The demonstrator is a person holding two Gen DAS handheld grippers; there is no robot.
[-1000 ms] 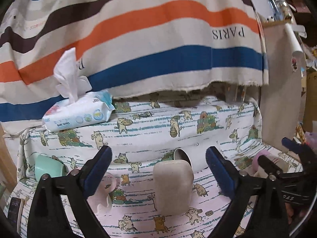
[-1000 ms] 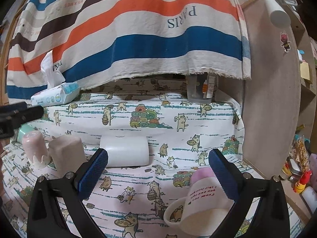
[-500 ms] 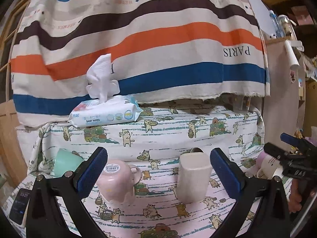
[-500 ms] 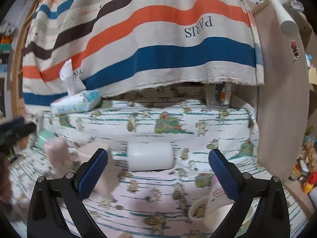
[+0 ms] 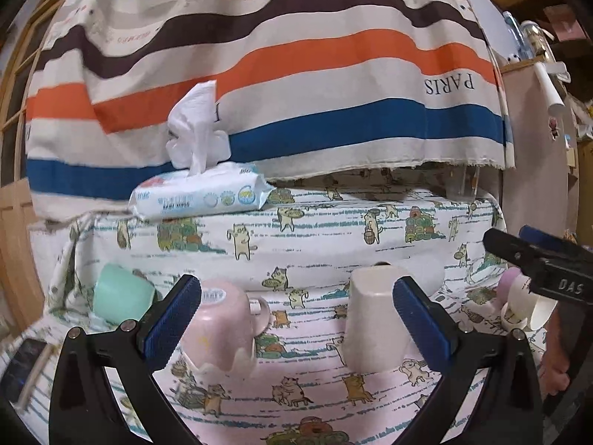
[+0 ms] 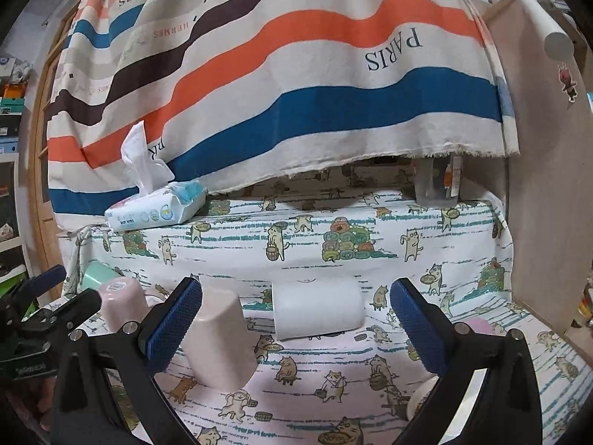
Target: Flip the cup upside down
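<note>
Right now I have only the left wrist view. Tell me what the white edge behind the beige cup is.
Observer: It is a white cup lying on its side behind the upside-down beige cup, with a gap between them.
Operator: Report the right gripper's jaws; I see it only side-on.
Observer: The right gripper is wide open with nothing between its fingers, and the white cup lies just beyond them.
Operator: Name the clear thing under the striped cloth, far right.
Observer: A clear container stands on the ledge, with what looks like an orange-labelled item inside.
</note>
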